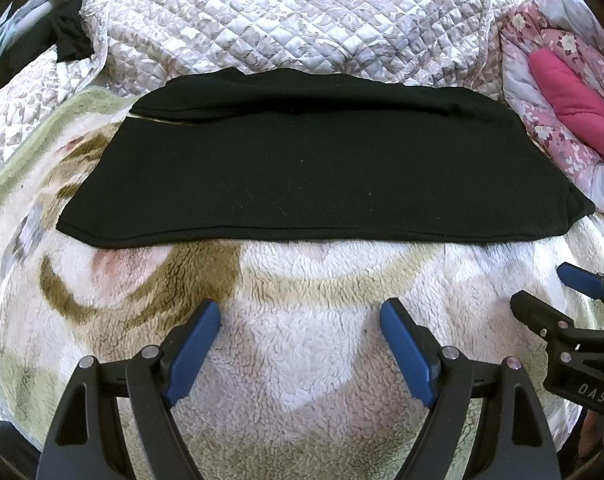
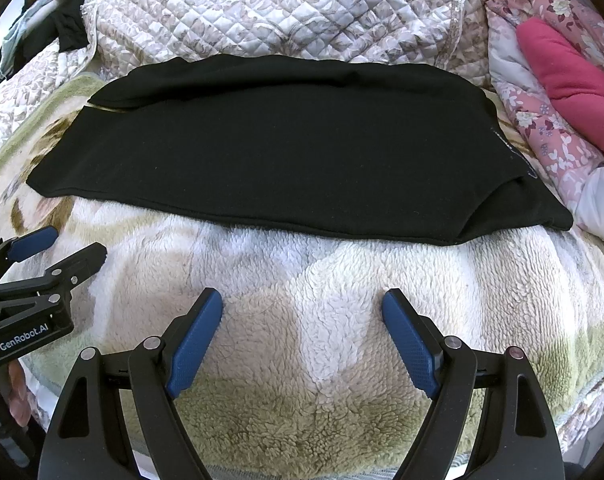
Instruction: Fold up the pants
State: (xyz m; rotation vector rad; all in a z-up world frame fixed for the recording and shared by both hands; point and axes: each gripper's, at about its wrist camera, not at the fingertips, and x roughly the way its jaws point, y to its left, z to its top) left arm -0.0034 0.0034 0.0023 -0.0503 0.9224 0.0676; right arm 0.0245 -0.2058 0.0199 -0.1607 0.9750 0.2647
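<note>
Black pants (image 1: pixel 314 168) lie folded flat in a wide band across a fleecy blanket (image 1: pixel 302 320); they also show in the right wrist view (image 2: pixel 286 152). My left gripper (image 1: pixel 300 312) is open and empty, hovering over the blanket a little short of the pants' near edge. My right gripper (image 2: pixel 302 300) is open and empty too, also short of the near edge. The right gripper shows at the right edge of the left wrist view (image 1: pixel 550 288), and the left gripper at the left edge of the right wrist view (image 2: pixel 70 244).
A quilted bedspread (image 1: pixel 286 16) is bunched up behind the pants. A pink floral quilt with a magenta piece (image 1: pixel 570 104) lies at the right. Dark clothes (image 1: pixel 62 36) sit at the far left.
</note>
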